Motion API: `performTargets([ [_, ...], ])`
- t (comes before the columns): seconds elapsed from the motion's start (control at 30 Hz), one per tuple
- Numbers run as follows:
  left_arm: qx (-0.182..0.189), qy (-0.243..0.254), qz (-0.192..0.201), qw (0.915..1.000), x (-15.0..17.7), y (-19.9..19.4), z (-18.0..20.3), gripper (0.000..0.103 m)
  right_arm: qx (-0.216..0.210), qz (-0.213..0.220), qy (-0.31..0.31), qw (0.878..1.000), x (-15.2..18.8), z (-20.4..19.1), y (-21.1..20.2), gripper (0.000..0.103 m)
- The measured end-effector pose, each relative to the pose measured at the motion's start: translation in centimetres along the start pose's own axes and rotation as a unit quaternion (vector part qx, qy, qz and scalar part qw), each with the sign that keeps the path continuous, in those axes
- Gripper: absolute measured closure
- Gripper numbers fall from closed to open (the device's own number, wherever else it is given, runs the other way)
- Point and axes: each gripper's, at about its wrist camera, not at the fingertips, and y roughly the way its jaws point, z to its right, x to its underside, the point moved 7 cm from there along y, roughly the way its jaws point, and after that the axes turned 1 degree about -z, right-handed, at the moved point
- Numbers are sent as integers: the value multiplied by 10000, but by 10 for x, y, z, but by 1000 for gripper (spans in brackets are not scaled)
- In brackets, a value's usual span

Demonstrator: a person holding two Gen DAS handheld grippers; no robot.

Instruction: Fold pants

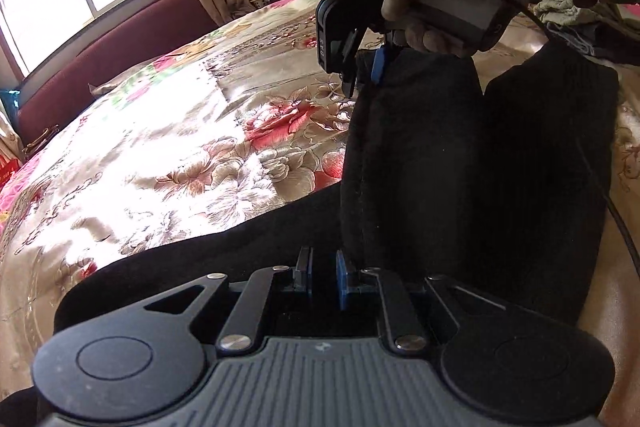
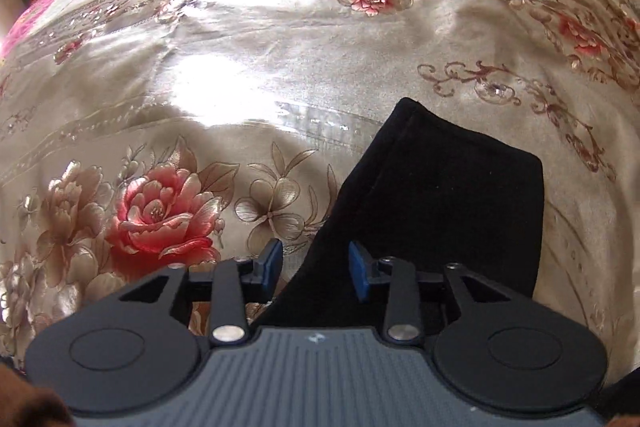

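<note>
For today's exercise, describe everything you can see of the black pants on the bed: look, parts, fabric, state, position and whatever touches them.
The black pants are dark, matte and soft-looking, perhaps knit or fleece, with a stitched seam down one leg. They lie on the shiny floral bedspread, both legs folded back side by side over the rest, with a narrow gap between them. The right tool, its pads apart, straddles the end of one leg; whether a pad touches it is unclear. The left tool is over the fabric with its pads close together; a grip cannot be confirmed.

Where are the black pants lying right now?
The black pants lie on the floral bedspread, right of centre in the left wrist view, with the right tool at their far end.
</note>
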Motion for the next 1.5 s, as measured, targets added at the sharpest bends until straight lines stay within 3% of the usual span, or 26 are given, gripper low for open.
performTargets([
  [0.07, -10, -65, 12, 10000, 0, 1, 1, 73, 179, 113, -64, 9998, 1, 3, 2, 75],
  [0.13, -33, -70, 21, 10000, 0, 0, 2, 74, 172, 177, -68, 9997, 5, 10, -2, 90],
  [0.17, -13, -49, 27, 10000, 0, -2, 4, 81, 114, 182, -31, 9998, 7, 17, -5, 99],
  [0.2, 33, -35, 48, 10000, 0, -4, 6, 86, 13, 199, 11, 9998, 10, 22, -10, 101],
  [0.3, 54, 80, 121, 9999, -4, -13, 13, 86, -154, 544, -31, 9984, 19, 37, -43, 101],
  [0.43, 56, 247, 340, 9991, -12, -35, 24, 86, -794, 1122, 409, 9897, 41, 67, -118, 101],
  [0.63, 164, 688, 445, 9965, -15, -56, 61, 86, -1372, 1703, 1201, 9684, 119, 131, -208, 100],
  [0.7, 228, 864, 343, 9954, -12, -53, 77, 85, -1378, 1692, 1651, 9618, 150, 159, -206, 100],
  [0.83, 132, 1423, 56, 9897, -4, -42, 107, 85, -1341, 1256, 2635, 9470, 201, 210, -157, 97],
  [0.93, 5, 1665, -54, 9860, -2, -38, 117, 85, -1165, 1289, 2628, 9491, 218, 217, -145, 92],
  [1.07, -21, 1685, -134, 9856, -6, -35, 122, 85, -728, 1702, 2040, 9613, 218, 208, -154, 91],
  [1.13, -35, 1697, -161, 9854, -8, -34, 125, 85, -680, 1836, 1999, 9601, 222, 213, -159, 90],
  [1.37, -81, 1847, -233, 9825, -8, -30, 135, 85, -1123, 1939, 2802, 9334, 242, 251, -158, 90],
  [1.5, -88, 1756, -263, 9841, -6, -29, 133, 84, -1582, 2010, 3309, 9084, 247, 264, -153, 79],
])
